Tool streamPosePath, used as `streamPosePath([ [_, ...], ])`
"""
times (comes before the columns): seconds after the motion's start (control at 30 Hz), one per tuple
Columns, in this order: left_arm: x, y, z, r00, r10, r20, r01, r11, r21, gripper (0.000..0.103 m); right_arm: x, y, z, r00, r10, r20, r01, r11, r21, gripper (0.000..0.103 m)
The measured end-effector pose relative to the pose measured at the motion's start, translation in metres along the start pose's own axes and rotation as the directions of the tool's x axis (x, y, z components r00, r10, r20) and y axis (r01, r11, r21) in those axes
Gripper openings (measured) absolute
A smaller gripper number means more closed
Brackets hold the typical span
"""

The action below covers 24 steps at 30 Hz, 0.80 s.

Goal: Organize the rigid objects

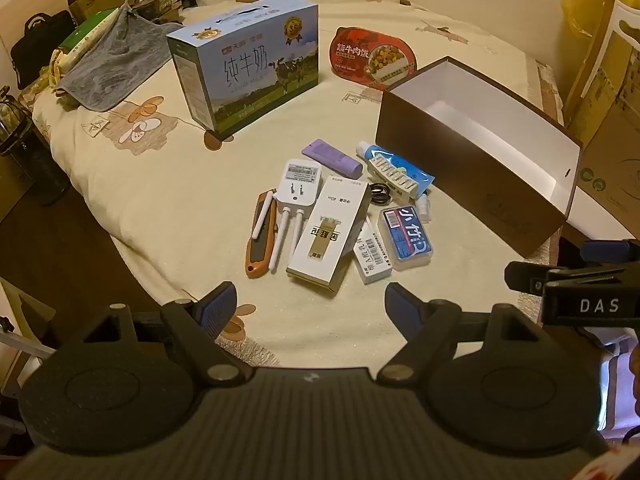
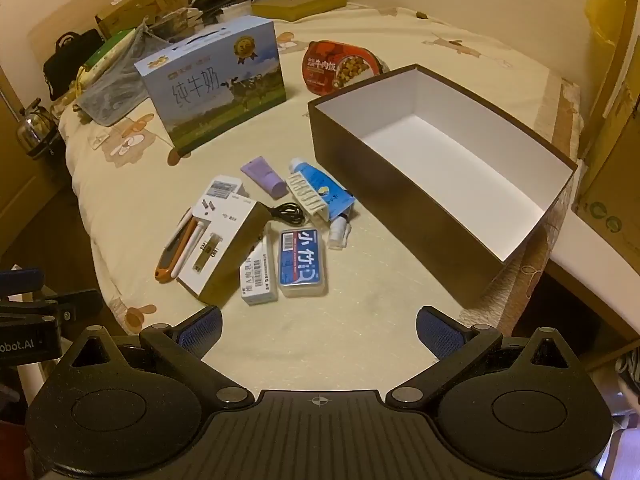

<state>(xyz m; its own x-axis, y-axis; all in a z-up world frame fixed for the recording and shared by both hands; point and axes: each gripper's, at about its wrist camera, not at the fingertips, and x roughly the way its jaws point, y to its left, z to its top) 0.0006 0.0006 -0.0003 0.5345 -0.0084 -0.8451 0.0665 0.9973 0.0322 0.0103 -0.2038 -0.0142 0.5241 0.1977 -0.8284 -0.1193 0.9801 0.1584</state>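
From the left wrist camera, the left claw (image 1: 310, 304) hangs above the near edge of the bed (image 1: 168, 184) with its jaws spread wide and nothing between them. Just ahead lies a loose cluster of small items: an orange utility knife (image 1: 260, 236) on the left, a white plug-in device with two antennas (image 1: 294, 196) touching it, a long white carton (image 1: 332, 232) overlapping the device, a small white medicine box (image 1: 372, 256) and a clear case with a blue label (image 1: 406, 236). Further back sit a purple tube (image 1: 332, 158), a blue tube (image 1: 404, 168) with a white comb-like piece (image 1: 394, 174) across it, and a coil of black cord (image 1: 380, 193). The open brown box (image 1: 460, 168) stands to the right of the cluster, and a milk carton (image 1: 248, 64) stands behind. The right claw (image 1: 576, 280) shows at the right edge.

From the right wrist camera, the right claw (image 2: 320, 330) is likewise wide apart and empty, held over bare bedding. The brown box (image 2: 400, 208) shows a white interior with nothing visible in it. The blue-labelled case (image 2: 302, 262) is the nearest item, beside the medicine box (image 2: 258, 276).

Judging from this, sorting has not yet begun: the first pick is in hand. The next move probably calls for lowering one claw over a near item, closing across its narrow sides, and carrying it into the box.
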Motion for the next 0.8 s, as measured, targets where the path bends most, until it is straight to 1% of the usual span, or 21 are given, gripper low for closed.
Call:
streamPosePath([
  [0.33,-0.002,0.001,-0.001,1.0,0.001,0.003,-0.001,1.0,-0.001,0.079,0.002,-0.002,0.0,1.0,0.0,-0.001,0.0,1.0,0.004,0.101],
  [0.4,0.004,-0.008,-0.004,1.0,-0.001,0.0,0.001,1.0,0.0,0.079,0.002,-0.002,0.0,1.0,0.001,-0.002,-0.001,1.0,0.004,0.101],
  [0.57,0.007,-0.013,-0.008,1.0,-0.001,0.001,0.001,1.0,0.002,0.079,0.002,-0.003,0.0,1.0,0.001,-0.002,-0.001,1.0,0.005,0.101],
  [0.6,0.004,-0.008,-0.004,1.0,-0.001,-0.001,0.001,1.0,0.001,0.079,0.002,-0.003,0.0,1.0,0.001,-0.002,-0.001,1.0,0.005,0.101],
  [0.8,0.005,-0.009,-0.005,1.0,-0.001,-0.002,0.001,1.0,0.0,0.079,0.002,-0.004,0.0,1.0,0.002,-0.002,-0.002,1.0,0.005,0.101],
])
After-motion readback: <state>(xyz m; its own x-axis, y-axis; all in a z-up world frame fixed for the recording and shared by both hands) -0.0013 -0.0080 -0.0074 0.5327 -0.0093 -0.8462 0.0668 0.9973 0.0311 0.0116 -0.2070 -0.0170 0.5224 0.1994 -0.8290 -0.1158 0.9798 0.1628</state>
